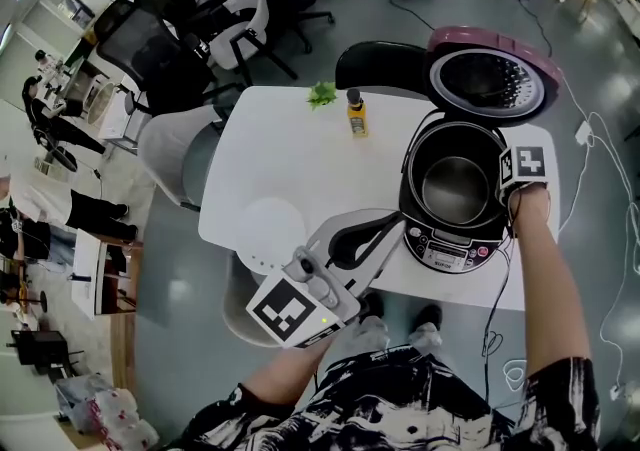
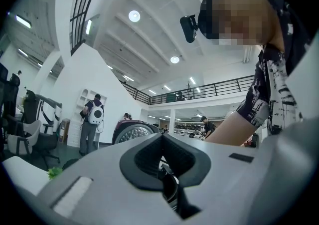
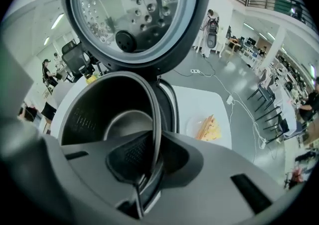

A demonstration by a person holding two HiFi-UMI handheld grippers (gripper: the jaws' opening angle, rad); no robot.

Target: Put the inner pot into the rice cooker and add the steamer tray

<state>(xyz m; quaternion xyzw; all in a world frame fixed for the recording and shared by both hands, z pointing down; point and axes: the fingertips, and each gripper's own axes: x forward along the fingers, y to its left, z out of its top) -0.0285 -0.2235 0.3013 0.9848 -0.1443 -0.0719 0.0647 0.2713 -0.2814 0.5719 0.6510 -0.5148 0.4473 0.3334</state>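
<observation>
A: Why's the right gripper got its jaws clamped on the rim of the dark metal inner pot?

B: Probably seating it in the black rice cooker. The left gripper has its jaws closed on nothing, waiting beside the white round steamer tray, near-left on the table.

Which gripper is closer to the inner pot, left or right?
Right. The right gripper is clamped on the rim of the inner pot, at its right side. The left gripper hangs shut off the front left of the rice cooker, not touching the pot.
</observation>
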